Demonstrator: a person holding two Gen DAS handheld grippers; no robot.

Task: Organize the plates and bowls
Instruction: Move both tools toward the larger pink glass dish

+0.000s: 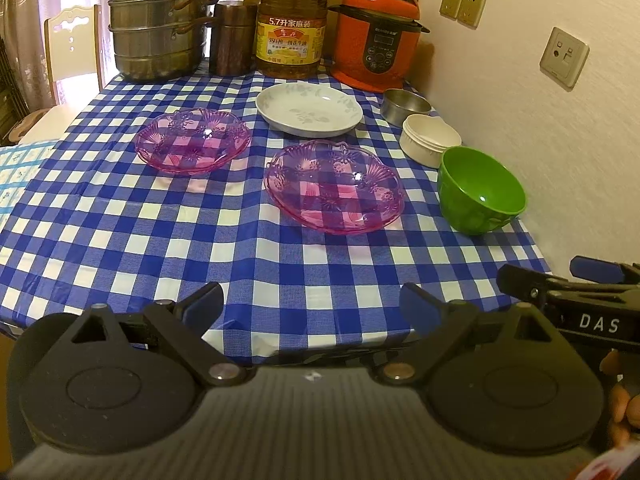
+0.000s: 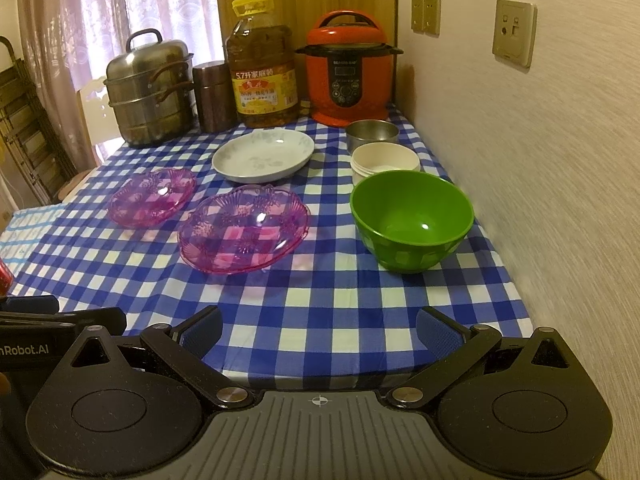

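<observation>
Two clear pink plates lie apart on the blue checked cloth: a near one (image 1: 335,186) (image 2: 244,232) and a far left one (image 1: 193,141) (image 2: 153,196). A white floral plate (image 1: 309,109) (image 2: 263,155) lies behind them. Along the right wall stand a green bowl (image 1: 480,190) (image 2: 411,220), a white bowl (image 1: 430,140) (image 2: 385,160) and a steel bowl (image 1: 405,106) (image 2: 372,133). My left gripper (image 1: 312,308) is open and empty at the near table edge. My right gripper (image 2: 319,332) is open and empty there too, and shows in the left wrist view (image 1: 560,280).
At the back stand a steel steamer pot (image 1: 160,24) (image 2: 150,90), a brown canister (image 1: 234,38), a big oil bottle (image 1: 294,20) (image 2: 262,68) and an orange rice cooker (image 1: 376,36) (image 2: 348,72). A wall with sockets (image 1: 564,56) runs along the right. A chair (image 1: 74,48) stands far left.
</observation>
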